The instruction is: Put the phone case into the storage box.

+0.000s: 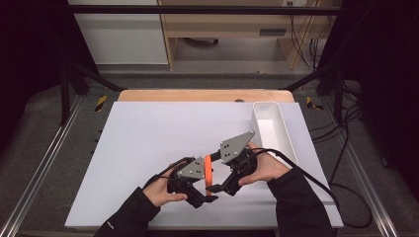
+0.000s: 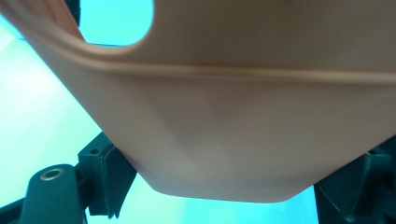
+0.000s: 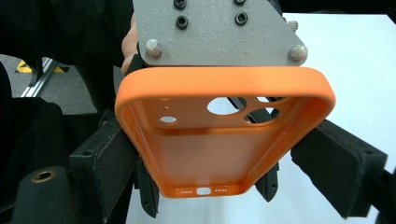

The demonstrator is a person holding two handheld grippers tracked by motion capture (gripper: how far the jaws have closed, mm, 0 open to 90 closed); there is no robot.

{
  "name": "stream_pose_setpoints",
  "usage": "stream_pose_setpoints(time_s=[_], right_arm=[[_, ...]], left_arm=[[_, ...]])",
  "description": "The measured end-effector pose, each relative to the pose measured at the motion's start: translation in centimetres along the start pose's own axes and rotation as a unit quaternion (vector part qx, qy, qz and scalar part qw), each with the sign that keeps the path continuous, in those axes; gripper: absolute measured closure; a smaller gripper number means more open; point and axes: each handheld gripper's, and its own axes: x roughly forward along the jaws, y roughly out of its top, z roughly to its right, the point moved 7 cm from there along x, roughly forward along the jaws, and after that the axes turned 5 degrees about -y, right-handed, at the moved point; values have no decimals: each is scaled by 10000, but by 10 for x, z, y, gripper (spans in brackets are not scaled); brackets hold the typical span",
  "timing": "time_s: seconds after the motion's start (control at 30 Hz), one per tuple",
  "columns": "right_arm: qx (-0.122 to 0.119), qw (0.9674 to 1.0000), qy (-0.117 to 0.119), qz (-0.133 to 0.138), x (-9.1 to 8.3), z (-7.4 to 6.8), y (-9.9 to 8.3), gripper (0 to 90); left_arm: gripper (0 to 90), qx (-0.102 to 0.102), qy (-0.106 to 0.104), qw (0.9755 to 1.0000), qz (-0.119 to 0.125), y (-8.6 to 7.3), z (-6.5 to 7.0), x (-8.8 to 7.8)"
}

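Note:
An orange phone case (image 1: 209, 170) stands on edge above the white table, held between both grippers. In the left gripper view its smooth back (image 2: 233, 116) sits close to the lens, and my left gripper (image 2: 229, 182) is shut on its sides. In the right gripper view the case's open inside (image 3: 210, 154) faces me, camera holes at the top and port cut-outs at the bottom. My right gripper (image 3: 219, 163) is shut on the phone case, a black pad (image 3: 102, 158) pressing each long edge. The left gripper's grey plate (image 3: 219, 32) sits right behind the case. From above, the left gripper (image 1: 203, 193) and right gripper (image 1: 216, 187) meet at the case.
A long white tray (image 1: 272, 128) lies at the right side of the white table board (image 1: 148, 143). Cables trail from the right gripper over the board's right edge. A wooden strip (image 1: 197, 95) runs along the far edge, with metal rails on both sides.

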Motion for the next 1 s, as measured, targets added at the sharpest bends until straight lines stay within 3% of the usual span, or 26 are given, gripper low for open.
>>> stream_pose_setpoints(time_s=[0.73, 1.0], right_arm=[[70, 10000, 1, -50, -1, 1, 0, 167], [78, 9999, -72, 15, -5, 4, 2, 166]], left_arm=[[145, -19, 25, 10000, 69, 0, -1, 0], [70, -105, 157, 9997, 139, -1, -3, -3]])
